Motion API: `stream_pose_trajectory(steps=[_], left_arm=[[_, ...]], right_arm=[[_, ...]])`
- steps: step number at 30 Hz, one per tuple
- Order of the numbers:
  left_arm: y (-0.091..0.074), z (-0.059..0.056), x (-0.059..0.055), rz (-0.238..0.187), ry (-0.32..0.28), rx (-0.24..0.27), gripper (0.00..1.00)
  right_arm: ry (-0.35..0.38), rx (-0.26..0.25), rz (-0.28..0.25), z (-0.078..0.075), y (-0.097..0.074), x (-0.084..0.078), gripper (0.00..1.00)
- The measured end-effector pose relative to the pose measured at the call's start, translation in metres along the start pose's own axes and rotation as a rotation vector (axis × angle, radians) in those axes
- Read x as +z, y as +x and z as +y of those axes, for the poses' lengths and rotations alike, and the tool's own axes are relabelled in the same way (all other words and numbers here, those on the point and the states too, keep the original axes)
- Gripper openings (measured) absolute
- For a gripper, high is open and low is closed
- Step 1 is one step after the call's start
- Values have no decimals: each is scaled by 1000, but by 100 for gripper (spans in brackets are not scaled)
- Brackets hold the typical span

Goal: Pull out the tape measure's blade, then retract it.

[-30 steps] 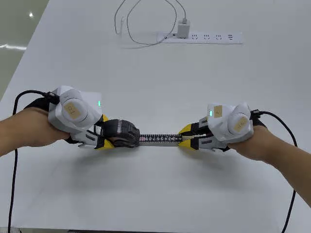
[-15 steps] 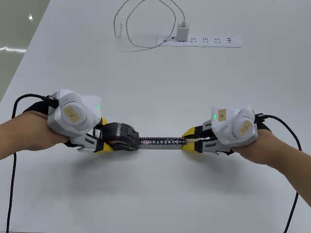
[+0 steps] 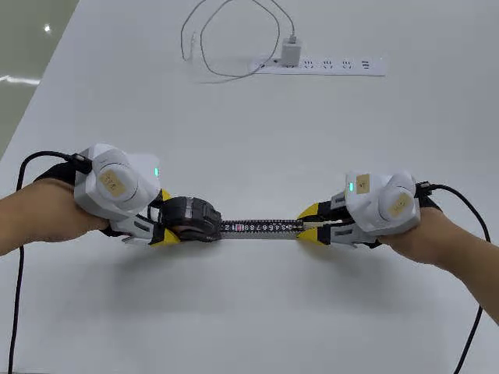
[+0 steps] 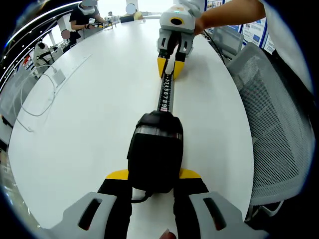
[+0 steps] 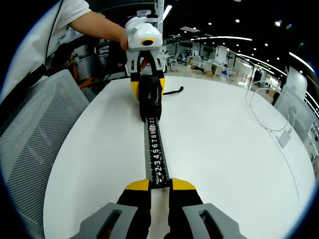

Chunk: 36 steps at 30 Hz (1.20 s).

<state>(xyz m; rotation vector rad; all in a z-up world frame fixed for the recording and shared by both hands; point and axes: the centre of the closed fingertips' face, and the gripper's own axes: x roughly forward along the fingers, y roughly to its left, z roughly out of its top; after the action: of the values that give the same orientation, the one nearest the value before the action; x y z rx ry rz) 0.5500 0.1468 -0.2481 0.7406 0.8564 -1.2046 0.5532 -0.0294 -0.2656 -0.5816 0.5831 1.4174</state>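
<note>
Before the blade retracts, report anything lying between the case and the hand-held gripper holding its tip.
Nothing visible does. The blade runs over bare table from the case in the left hand-held gripper to the right hand-held gripper. The power strip lies far off.

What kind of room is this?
Probably a big open lab or office: a long white table with a power strip, a mesh chair beside it, and more desks under ceiling lights far behind.
</note>
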Motion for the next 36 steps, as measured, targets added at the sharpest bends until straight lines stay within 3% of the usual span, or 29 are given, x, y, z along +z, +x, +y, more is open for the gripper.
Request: stream_pose_trajectory(steps=[36], left_arm=[[0,-1,0,2,1,1,27]], right_arm=[[14,-13,36,-2,-21,-18,8]])
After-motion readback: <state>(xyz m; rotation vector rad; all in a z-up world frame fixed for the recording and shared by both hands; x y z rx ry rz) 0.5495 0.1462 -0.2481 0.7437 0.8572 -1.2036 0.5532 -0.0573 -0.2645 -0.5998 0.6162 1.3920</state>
